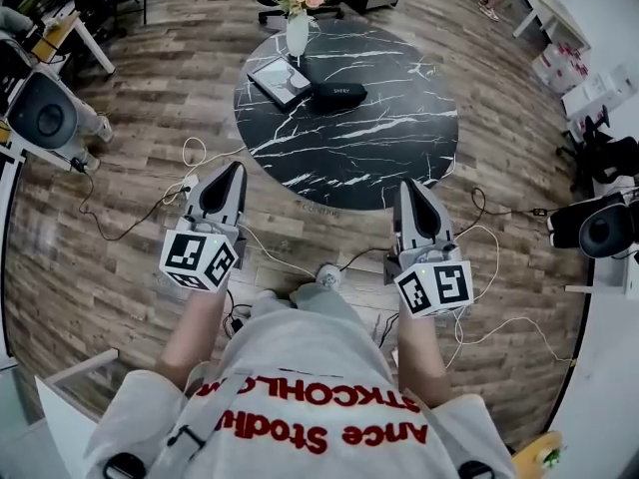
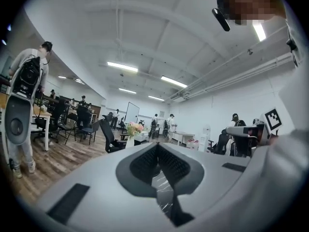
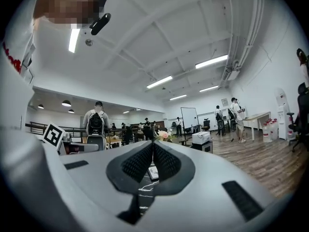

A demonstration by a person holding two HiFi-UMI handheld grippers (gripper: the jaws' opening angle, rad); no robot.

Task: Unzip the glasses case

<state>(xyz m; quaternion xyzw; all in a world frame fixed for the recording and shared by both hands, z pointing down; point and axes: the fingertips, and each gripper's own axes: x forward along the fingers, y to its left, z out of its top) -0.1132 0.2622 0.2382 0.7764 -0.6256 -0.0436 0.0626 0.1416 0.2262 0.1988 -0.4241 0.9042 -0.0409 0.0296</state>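
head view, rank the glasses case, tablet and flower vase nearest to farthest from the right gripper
1. glasses case, up and left of the right gripper
2. tablet, just left of the case
3. flower vase, farthest back

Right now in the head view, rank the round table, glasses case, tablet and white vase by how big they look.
1. round table, by far
2. tablet and glasses case, too alike to rank
3. white vase, smallest
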